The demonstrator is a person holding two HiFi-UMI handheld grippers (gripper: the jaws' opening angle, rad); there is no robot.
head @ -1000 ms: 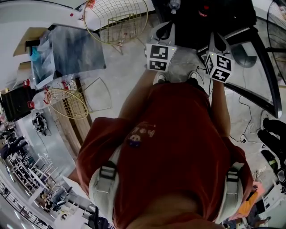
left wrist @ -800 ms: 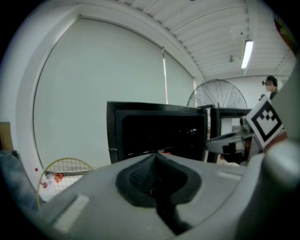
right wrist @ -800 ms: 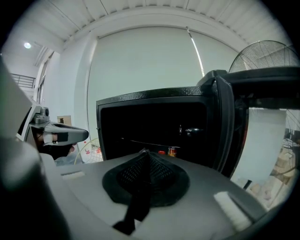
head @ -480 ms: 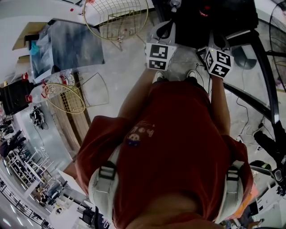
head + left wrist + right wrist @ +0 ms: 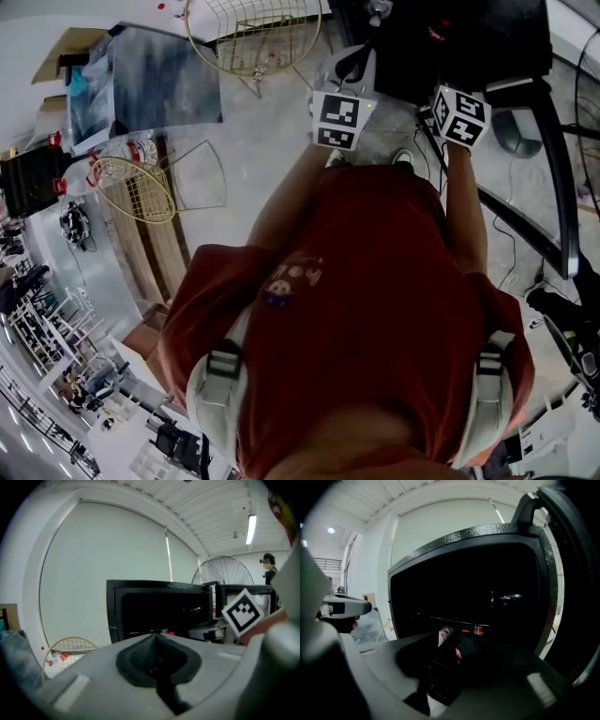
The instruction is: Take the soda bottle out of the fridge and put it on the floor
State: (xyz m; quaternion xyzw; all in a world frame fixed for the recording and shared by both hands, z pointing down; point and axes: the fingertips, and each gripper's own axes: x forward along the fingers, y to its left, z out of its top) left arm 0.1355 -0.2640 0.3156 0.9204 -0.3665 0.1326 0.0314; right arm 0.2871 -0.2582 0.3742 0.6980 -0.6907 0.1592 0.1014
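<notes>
While my right tongs (image 5: 452, 656) point into the open fridge (image 5: 464, 569), their jaws have just been opening and stand half apart, gripping nothing. That view shows the soda bottle (image 5: 458, 652), dark with a red label, low inside the fridge. It sits in line with the gap between the jaws but, I judge, beyond their tips. If full, it should be weighty, smooth and perhaps damp, so I would clamp its stiff round body squarely. Seen from my left tongs (image 5: 157, 660), those jaws are pressed together on nothing, outside the fridge's front. From the head view, both tongs are held before the fridge, and the bottle is lost in its dark.
</notes>
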